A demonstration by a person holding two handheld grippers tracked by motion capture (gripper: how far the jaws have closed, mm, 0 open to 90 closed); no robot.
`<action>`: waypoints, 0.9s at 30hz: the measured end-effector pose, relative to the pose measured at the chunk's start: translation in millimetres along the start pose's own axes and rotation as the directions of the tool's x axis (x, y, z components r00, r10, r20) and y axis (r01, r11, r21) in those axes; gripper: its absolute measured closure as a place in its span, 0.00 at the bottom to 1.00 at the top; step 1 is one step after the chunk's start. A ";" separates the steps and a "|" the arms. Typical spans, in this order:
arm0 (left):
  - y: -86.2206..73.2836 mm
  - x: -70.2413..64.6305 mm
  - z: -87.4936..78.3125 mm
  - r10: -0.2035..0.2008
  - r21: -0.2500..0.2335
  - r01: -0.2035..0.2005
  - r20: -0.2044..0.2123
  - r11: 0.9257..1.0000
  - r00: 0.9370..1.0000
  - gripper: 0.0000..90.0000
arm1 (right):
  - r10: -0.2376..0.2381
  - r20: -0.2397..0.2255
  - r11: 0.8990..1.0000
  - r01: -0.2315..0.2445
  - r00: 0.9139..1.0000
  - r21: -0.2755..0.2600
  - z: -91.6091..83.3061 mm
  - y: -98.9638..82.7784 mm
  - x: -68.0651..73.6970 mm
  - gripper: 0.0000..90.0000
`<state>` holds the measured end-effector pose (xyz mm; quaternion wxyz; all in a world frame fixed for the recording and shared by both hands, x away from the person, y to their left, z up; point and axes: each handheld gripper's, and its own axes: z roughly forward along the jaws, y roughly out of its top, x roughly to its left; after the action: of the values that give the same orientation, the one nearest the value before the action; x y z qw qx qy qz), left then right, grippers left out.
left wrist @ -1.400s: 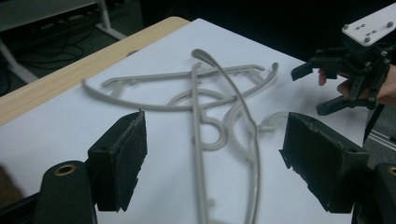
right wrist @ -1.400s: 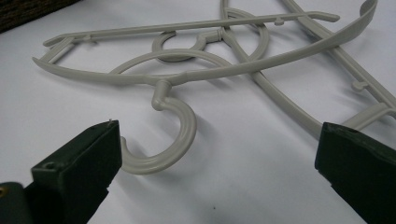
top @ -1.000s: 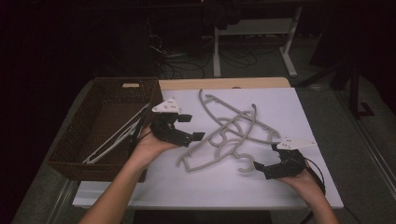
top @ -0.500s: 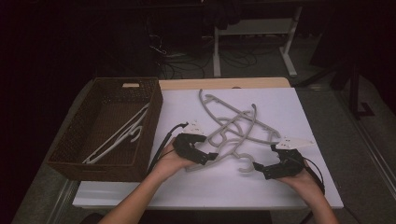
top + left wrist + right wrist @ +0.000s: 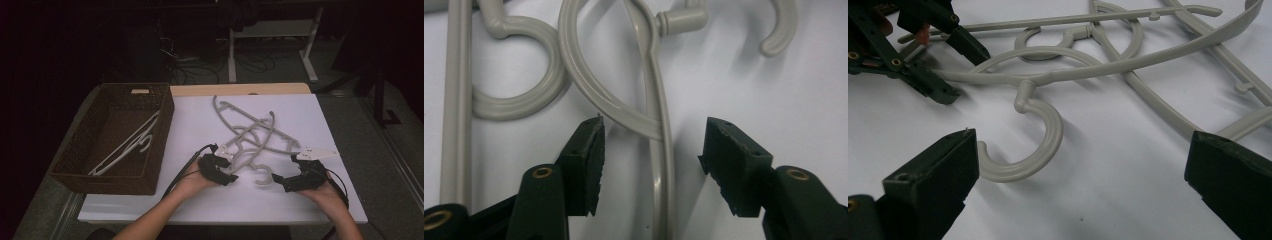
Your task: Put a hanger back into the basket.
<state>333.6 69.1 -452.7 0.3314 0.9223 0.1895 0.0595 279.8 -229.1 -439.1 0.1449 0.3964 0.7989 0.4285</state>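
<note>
Moved since a second ago: left gripper (image 5: 226,167), then up beside the basket's right wall, now down on the white table (image 5: 200,125) at the near left edge of the hanger pile. Right gripper (image 5: 280,179) much where it was, at the near right of the pile.

Nearest: two forearms entering from the near edge, each hand wrapped round its tool. Left gripper's jaws parted, straddling a grey hanger arm (image 5: 659,150) that runs up between them without touching either pad; a looped bar crossing just ahead of the left pad. Right gripper's jaws spread wide, nothing between them but bare table; a grey hook (image 5: 1040,145) lying flat just ahead, its tip close beside the left jaw, contact impossible to judge.

Farther: tangled grey hangers (image 5: 252,135) heaped on the middle of the table, arms crossing one another, one hook (image 5: 262,176) pointing toward the near edge between the two tools.

Left: brown wicker basket (image 5: 70,165) on the table's left side, white hangers (image 5: 127,145) lying slantwise inside.

Farthest: dark floor with cables and white table legs (image 5: 232,55).
</note>
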 end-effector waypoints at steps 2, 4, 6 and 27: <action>0.7 0.2 0.1 0.002 0.009 -0.002 -0.009 1.000 1.000 0.56 | 0.000 -0.001 1.000 0.000 1.000 0.000 0.0 0.0 0.3 0.01; 1.9 -0.3 0.3 0.011 0.020 -0.010 -0.016 1.000 1.000 0.57 | 0.000 -0.001 1.000 0.000 1.000 0.000 -0.1 0.0 0.4 0.01; 2.9 -0.7 0.2 0.011 0.031 -0.010 -0.022 0.999 1.000 0.59 | 0.001 -0.001 1.000 -0.001 1.000 0.000 -0.4 -0.1 0.3 0.01; 2.0 6.7 -1.3 -0.037 0.012 0.037 -0.041 0.999 0.999 0.91 | 0.006 -0.002 1.000 -0.006 1.000 -0.008 -2.1 -0.4 -0.1 0.01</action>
<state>340.1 71.1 -450.5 0.3229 0.9193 0.2134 0.0708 278.4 -230.5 -438.2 0.1444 0.3977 0.7961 0.4326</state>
